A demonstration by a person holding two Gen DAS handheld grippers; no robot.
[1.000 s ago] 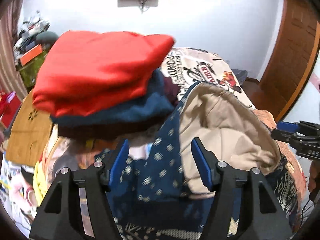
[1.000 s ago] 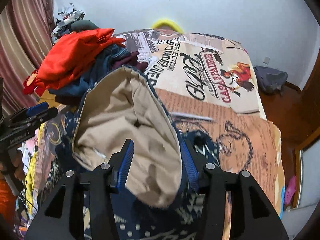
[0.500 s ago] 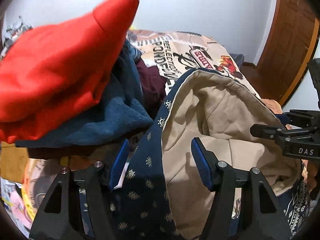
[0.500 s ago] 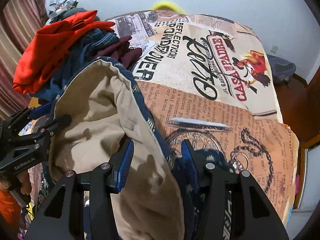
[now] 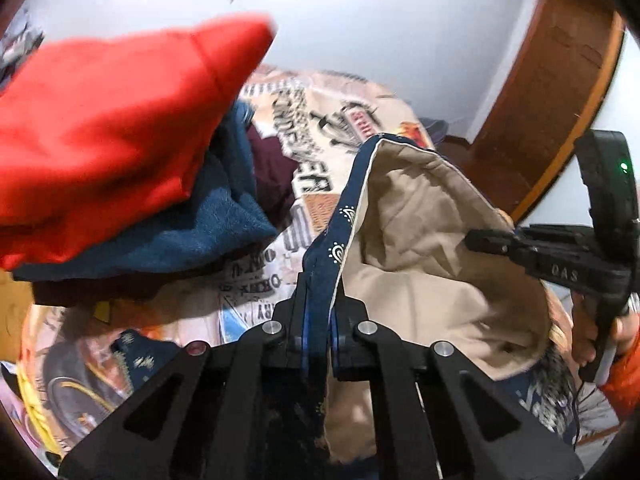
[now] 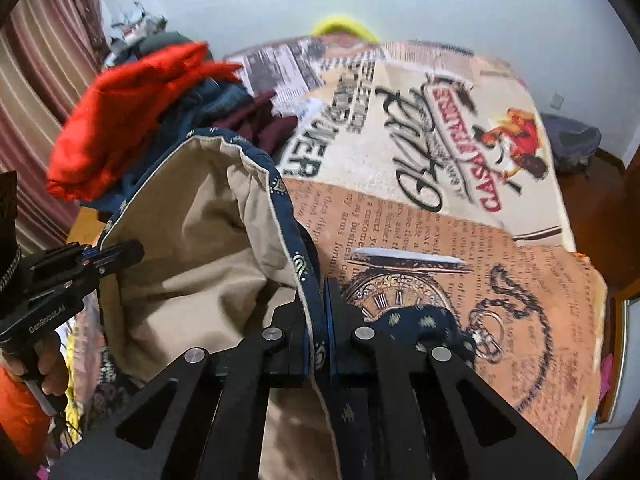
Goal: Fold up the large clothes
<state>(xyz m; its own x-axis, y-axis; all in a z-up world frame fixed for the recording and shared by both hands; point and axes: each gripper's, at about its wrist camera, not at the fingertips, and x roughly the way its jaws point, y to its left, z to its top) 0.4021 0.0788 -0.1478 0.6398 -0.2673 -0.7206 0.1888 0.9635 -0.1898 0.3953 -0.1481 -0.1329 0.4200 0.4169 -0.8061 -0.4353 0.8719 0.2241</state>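
Item: large navy patterned garment [image 5: 340,232] with tan lining [image 6: 192,264], raised off the printed bed cover [image 6: 460,216].

Left claw [image 5: 318,332]: a second ago spread wide around the navy hem; now clamped onto that hem.

Right claw [image 6: 318,332]: likewise wide a second ago; now pinched on the opposite stretch of the same hem, the lining billowing between the two.

Change: both claws have gone from straddling the edge to gripping it. Judged meaning: the grasp step is done, and the garment can be lifted and spread for its fold.

Adjacent: stack of red [image 5: 104,120], blue [image 5: 192,240] and maroon [image 6: 256,124] clothes at the bed's left, apart from the held garment.
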